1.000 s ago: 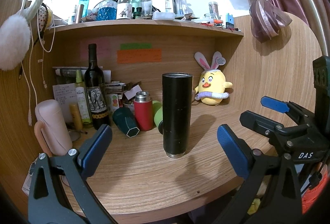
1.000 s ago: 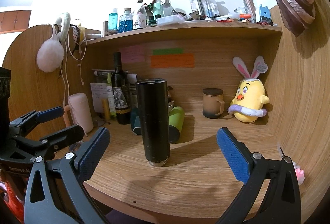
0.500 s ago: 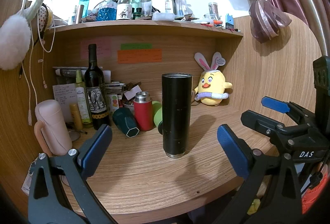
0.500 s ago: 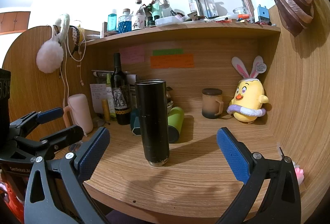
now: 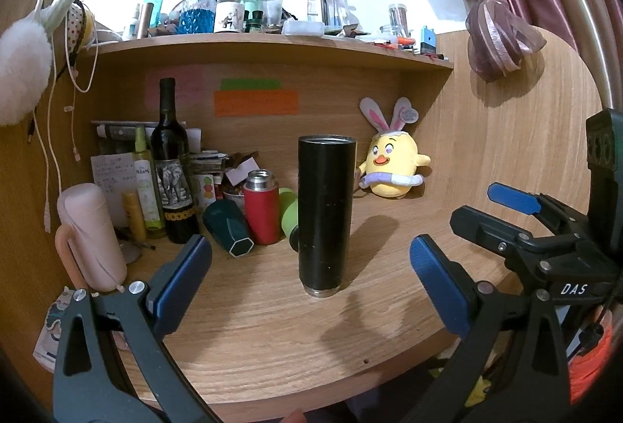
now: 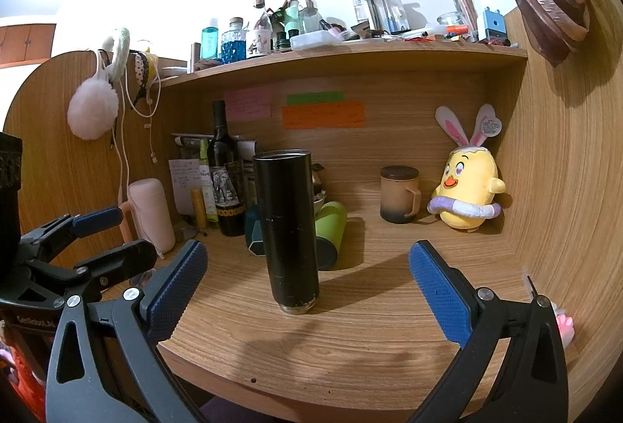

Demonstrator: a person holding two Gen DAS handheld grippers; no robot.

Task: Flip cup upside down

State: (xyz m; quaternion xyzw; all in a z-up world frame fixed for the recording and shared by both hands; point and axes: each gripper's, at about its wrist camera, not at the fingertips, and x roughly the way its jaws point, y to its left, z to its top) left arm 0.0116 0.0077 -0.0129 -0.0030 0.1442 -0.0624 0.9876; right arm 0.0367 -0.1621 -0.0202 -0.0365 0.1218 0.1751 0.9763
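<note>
A tall black cylindrical cup (image 5: 325, 215) stands upright on the wooden desk (image 5: 272, 337), open mouth up, steel base down. It also shows in the right wrist view (image 6: 287, 230). My left gripper (image 5: 311, 286) is open and empty, short of the cup, with the cup centred between its blue pads. My right gripper (image 6: 307, 290) is open and empty, also short of the cup, which stands a little left of its centre. Each gripper shows at the edge of the other's view: the right one (image 5: 506, 213) and the left one (image 6: 93, 232).
Behind the cup stand a red flask (image 5: 261, 211), a lying green cup (image 6: 331, 232), a dark teal cup (image 5: 229, 228), a wine bottle (image 5: 171, 166) and a pink bottle (image 5: 89, 236). A brown mug (image 6: 399, 193) and yellow plush chick (image 6: 467, 189) sit at the back right. A cluttered shelf (image 5: 272, 45) hangs above.
</note>
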